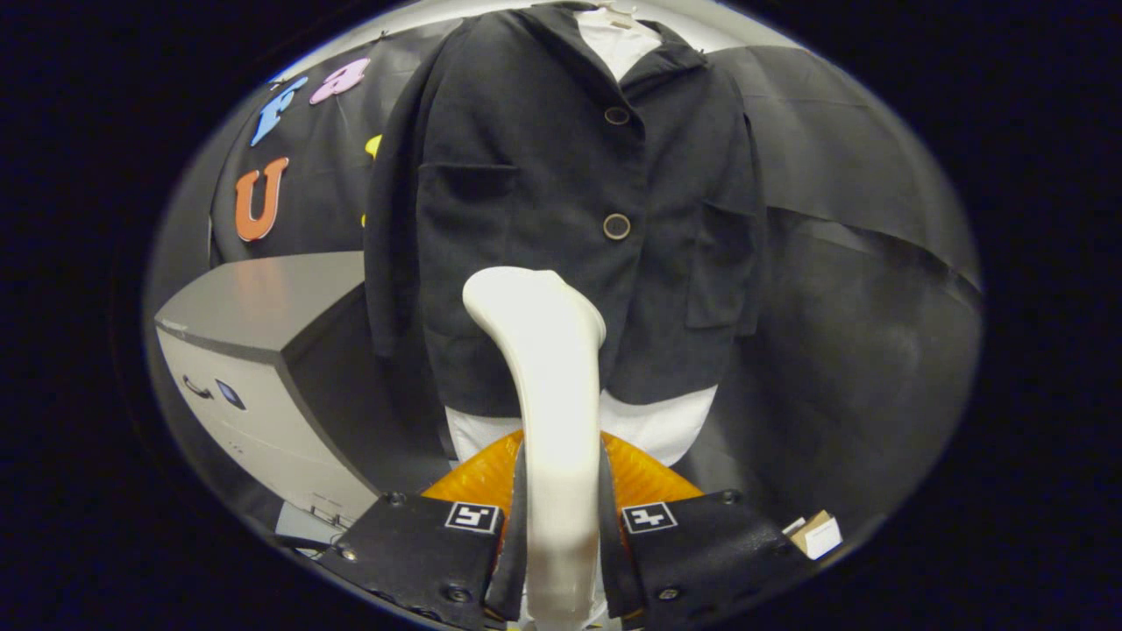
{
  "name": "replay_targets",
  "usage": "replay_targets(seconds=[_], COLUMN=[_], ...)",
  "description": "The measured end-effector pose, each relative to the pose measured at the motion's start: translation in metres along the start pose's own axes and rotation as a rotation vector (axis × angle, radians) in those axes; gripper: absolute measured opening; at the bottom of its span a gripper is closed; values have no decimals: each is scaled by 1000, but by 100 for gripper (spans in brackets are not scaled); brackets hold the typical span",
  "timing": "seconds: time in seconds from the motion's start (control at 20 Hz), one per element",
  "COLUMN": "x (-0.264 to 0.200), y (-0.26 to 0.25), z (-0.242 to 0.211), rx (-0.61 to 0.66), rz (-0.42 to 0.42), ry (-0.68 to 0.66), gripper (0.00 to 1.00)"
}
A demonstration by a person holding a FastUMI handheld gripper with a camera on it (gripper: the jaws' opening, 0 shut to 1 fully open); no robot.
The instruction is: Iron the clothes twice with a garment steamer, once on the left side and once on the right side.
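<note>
White steamer (545,368) upright, near, handle clamped between the fingers; dark buttoned jacket (561,210) hangs beyond, facing it, over a white shirt (618,39).

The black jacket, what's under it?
A white shirt shows at the collar and below the black jacket hem; the rest is covered. The tool grips the steamer.

The scene is viewed from the gripper (561,526), forward along its fingers, facing the hanging dark buttoned cloth jacket (570,219) squarely at close range, slightly from below.

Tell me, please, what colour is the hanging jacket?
Black, or very dark, jacket; gripper view shows it best.
</note>
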State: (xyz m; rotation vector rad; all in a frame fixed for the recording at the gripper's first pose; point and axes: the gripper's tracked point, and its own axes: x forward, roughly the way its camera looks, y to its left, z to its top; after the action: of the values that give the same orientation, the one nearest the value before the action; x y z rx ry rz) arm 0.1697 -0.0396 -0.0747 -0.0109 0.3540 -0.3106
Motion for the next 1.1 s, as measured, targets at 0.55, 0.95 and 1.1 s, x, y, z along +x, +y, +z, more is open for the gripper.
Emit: replay_targets(seconds=[0.55,0.95,1.1], x=[11,-11,-35], y=[4,-21,-46], z=[-53,-7,52], rx=[-19,7,56], rz=[-16,3,-2], ry=[108,9,-133], gripper=[38,38,38])
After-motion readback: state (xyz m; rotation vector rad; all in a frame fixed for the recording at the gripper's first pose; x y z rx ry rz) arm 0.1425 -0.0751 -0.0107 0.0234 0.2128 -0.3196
